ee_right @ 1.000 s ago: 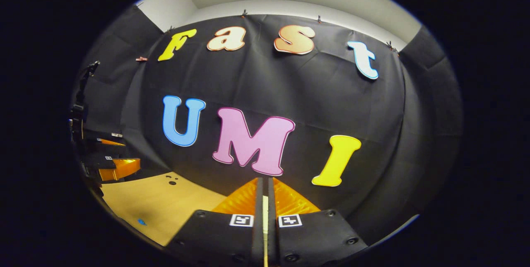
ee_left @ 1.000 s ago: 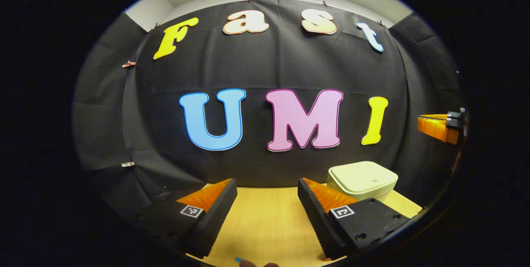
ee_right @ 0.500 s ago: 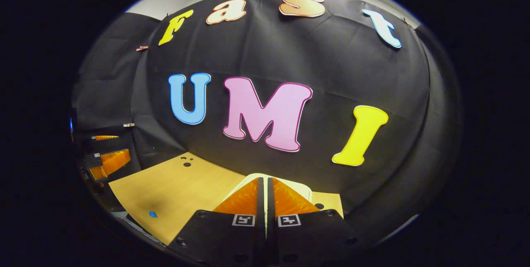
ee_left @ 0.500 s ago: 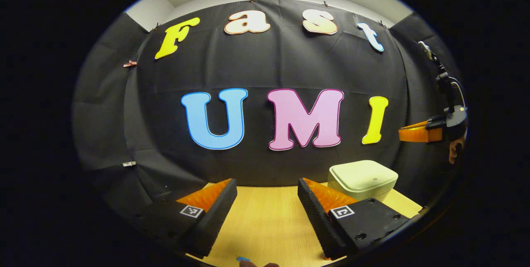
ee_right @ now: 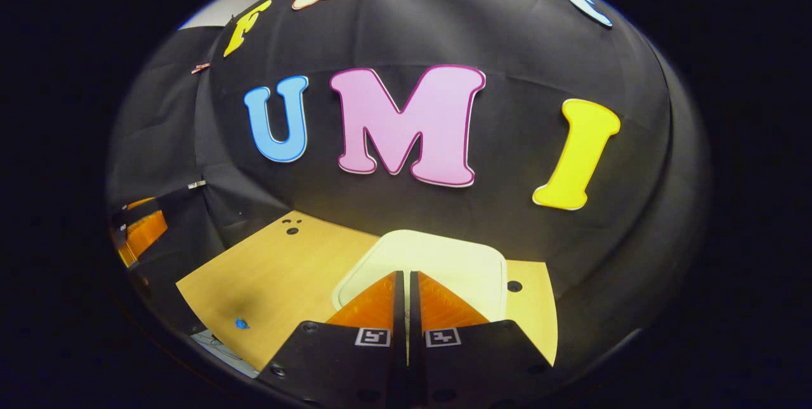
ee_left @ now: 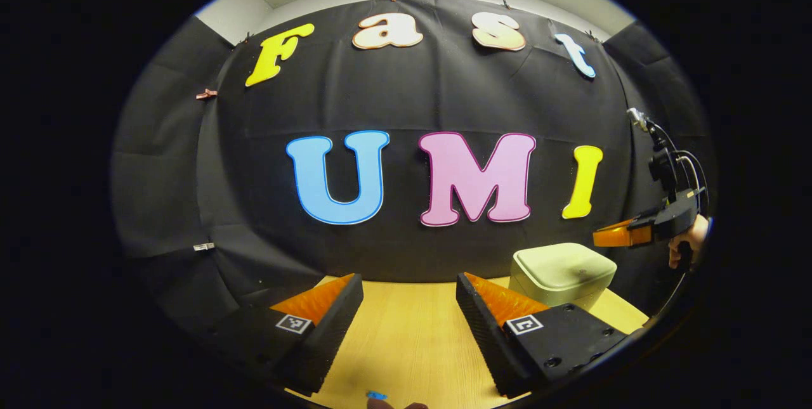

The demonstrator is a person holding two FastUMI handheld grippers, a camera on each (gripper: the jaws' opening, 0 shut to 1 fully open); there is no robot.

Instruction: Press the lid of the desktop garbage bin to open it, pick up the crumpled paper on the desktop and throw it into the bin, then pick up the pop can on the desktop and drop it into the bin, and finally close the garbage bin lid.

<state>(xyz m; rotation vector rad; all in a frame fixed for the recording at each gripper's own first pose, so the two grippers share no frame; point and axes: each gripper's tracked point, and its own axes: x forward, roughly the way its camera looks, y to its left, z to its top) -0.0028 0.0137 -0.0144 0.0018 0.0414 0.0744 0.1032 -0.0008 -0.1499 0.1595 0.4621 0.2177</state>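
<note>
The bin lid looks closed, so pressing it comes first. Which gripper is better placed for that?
Right. The right gripper, shut, hangs just over the bin lid. The left gripper is open, low over the table, off to the bin's side.

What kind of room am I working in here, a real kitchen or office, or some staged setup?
Most likely a staged recording booth, not a lived-in room: black cloth wall clipped up around a bare wooden table, with a single pale garbage bin, lid shut, standing on it.

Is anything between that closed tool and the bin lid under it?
Nothing: in the left gripper view, bare air separates the right tool from the shut bin lid.
</note>
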